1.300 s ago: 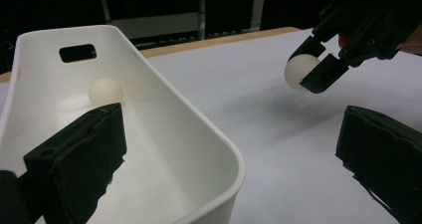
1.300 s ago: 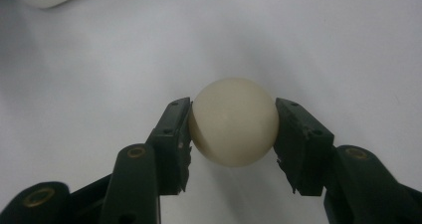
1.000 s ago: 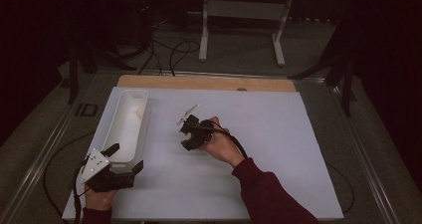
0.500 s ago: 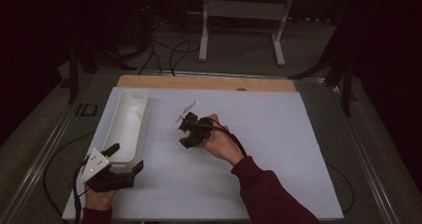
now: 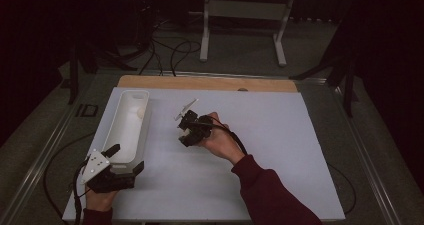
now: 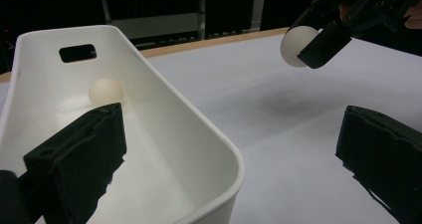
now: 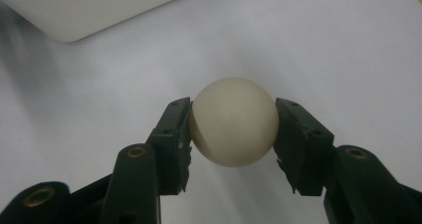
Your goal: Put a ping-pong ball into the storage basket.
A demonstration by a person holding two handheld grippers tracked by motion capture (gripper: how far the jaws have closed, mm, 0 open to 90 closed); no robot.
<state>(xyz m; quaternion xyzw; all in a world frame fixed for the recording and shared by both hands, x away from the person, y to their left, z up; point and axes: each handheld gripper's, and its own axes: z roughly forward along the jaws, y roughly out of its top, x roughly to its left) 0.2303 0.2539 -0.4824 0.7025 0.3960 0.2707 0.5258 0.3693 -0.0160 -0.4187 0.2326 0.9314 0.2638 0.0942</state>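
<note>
My right gripper (image 7: pixel 233 129) is clamped on a cream ball (image 7: pixel 234 122), held just above the white table (image 5: pixel 280 135), right of the white tub (image 5: pixel 125 130). My left gripper (image 5: pixel 122 160) has its jaws apart, astride the tub's near end wall. 1 more ball (image 6: pixel 105 91) lies inside the tub, toward its far end.

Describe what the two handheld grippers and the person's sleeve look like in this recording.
Both grippers are black with two blocky jaws. The left gripper carries a pale grey three-cornered plate on top and a dark cable trailing behind the hand. The right gripper has matt black fingers with brass-coloured pivot screws; a black cable loops back over the wrist. The right forearm wears a dark red sleeve.
</note>
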